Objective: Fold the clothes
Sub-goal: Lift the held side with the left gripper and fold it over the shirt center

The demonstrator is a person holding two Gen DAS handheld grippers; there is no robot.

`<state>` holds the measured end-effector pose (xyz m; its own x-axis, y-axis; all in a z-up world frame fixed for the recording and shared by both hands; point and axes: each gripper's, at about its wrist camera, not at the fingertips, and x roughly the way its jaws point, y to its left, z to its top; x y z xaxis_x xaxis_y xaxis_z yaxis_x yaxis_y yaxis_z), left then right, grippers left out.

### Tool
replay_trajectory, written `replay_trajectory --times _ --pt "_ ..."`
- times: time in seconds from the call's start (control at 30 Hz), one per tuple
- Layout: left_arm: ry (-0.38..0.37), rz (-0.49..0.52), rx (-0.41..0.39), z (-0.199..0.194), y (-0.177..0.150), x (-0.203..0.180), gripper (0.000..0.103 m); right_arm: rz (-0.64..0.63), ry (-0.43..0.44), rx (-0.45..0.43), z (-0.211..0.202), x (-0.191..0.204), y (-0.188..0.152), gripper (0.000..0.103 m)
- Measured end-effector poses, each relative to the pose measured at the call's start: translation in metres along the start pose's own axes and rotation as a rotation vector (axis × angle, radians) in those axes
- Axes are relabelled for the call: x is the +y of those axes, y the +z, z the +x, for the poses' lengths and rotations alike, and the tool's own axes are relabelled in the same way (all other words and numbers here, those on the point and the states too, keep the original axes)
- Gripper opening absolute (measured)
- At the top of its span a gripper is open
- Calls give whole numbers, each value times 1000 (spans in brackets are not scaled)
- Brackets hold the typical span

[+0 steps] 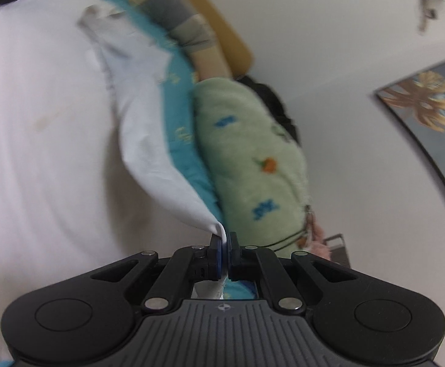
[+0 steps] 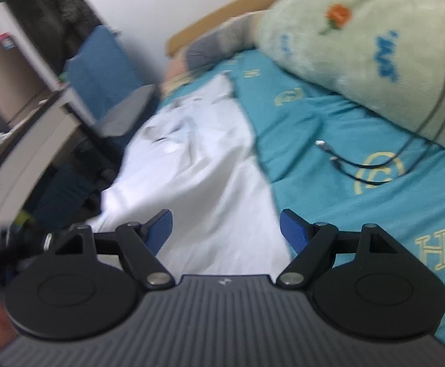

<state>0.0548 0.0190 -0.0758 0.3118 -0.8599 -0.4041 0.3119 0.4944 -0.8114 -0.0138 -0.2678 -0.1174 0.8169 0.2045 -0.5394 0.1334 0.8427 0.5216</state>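
Blurred white garment (image 1: 54,122) corner pinched in left gripper (image 1: 224,241); right gripper (image 2: 226,227) spread.

A green fleece blanket (image 2: 360,27) lies on the teal bedsheet (image 2: 329,128), black cables (image 2: 406,150) trailing across both.

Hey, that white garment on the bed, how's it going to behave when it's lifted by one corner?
Probably floppy: the white garment peaks into a drooping point where the left gripper pinches its corner. Likely light, since a small pinch lifts it. It may drag and bunch on the teal bedsheet, where the rest lies wrinkled.
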Motion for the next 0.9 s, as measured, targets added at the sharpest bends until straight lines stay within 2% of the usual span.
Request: replay_trajectory --times 0.13,0.27,0.33,0.43,0.5,0.6,0.77,0.8,0.9 --pt "-31 41 -21 5 -3 -9 3 -72 136 13 -22 20 -16 80" --pt "-36 32 -35 -4 -5 -2 3 -179 231 78 -23 47 -32 80" --pt "-39 28 -42 -11 -5 3 3 -242 247 87 -18 61 -38 80" --pt "-26 39 -46 -14 -6 3 3 -333 150 67 -9 81 -42 80" --pt "-15 51 -42 -19 -8 3 3 -349 109 61 -5 84 -42 80" --pt "-9 56 -25 -16 -11 1 3 -325 5 48 3 80 -43 80" --pt "-26 83 -28 -15 -15 -4 4 -385 -46 65 24 90 -51 78" --pt "-35 86 -37 -16 -15 -5 4 -381 -73 79 31 90 -52 73" --pt "-52 79 -69 -20 -13 -7 4 -345 -187 64 49 86 -57 72"
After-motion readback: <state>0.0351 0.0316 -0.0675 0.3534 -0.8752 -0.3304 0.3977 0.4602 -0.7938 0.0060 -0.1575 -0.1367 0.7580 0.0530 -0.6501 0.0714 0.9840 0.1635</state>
